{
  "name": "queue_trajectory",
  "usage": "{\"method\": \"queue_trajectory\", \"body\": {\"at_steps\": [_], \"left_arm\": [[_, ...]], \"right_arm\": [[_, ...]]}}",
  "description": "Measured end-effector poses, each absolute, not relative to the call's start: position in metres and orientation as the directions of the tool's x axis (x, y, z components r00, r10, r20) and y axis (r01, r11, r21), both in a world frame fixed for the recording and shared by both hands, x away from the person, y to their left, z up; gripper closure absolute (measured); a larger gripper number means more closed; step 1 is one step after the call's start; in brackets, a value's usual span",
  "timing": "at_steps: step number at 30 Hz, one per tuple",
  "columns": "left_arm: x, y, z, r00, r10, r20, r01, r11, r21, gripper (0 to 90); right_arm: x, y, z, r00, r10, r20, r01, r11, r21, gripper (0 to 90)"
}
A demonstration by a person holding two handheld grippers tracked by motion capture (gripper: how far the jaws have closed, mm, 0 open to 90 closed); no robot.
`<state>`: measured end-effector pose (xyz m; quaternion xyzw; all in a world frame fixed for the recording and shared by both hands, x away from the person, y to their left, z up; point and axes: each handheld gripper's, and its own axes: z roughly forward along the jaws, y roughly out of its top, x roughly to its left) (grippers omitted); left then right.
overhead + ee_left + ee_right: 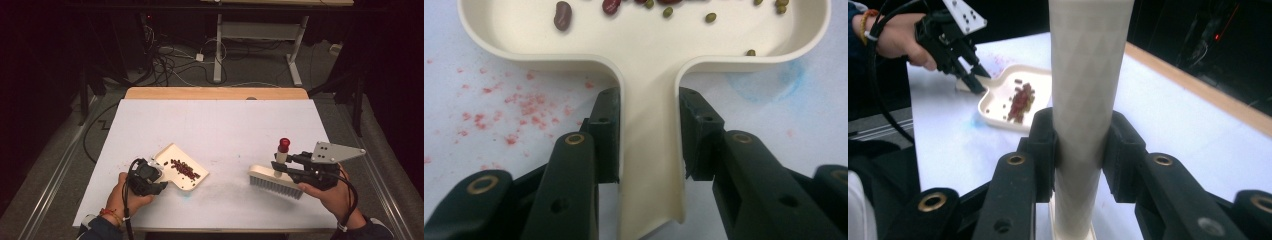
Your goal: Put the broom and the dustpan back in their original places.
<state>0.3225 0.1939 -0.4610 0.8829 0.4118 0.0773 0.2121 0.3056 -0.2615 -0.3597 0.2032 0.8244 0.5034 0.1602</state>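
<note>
A cream dustpan (182,172) lies at the table's front left with several red beans (185,169) piled in it. My left gripper (159,179) is shut on its flat handle (649,165), one pad on each side. Red and green beans (562,14) lie scattered in the dustpan (639,45). At the front right a white brush (276,182) with a red-capped upright handle (283,150) rests bristles down on the table. My right gripper (279,167) is shut on that handle (1087,100). The dustpan (1013,102) and the left gripper (975,80) appear farther off in the right gripper view.
The white table top (220,130) has a wooden strip (215,93) along its far edge. Red speckles (519,107) and a faint blue smudge (769,85) mark the surface near the dustpan. Cables (170,62) and a desk frame (260,40) stand on the floor beyond.
</note>
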Motion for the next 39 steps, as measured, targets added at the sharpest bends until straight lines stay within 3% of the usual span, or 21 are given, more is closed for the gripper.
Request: {"method": "queue_trajectory", "body": {"at_steps": [16,25,31,39], "left_arm": [[0.338,0.215,-0.466,0.550,0.834,-0.047,0.749,-0.468,0.469,63.8],[0.350,0.209,-0.470,0.447,0.890,-0.090,0.792,-0.347,0.502,63.3],[0.349,0.201,-0.473,0.427,0.895,-0.125,0.802,-0.311,0.510,55.6],[0.331,0.189,-0.466,0.483,0.868,-0.113,0.763,-0.355,0.539,47.6]], "right_arm": [[0.329,-0.276,-0.368,-0.838,0.546,-0.011,0.263,0.422,0.867,69.2],[0.367,-0.276,-0.370,-0.810,0.585,0.023,0.322,0.413,0.852,66.6],[0.402,-0.270,-0.371,-0.775,0.631,0.035,0.374,0.414,0.830,64.7],[0.444,-0.257,-0.386,-0.694,0.720,0.011,0.448,0.420,0.789,60.1]]}}
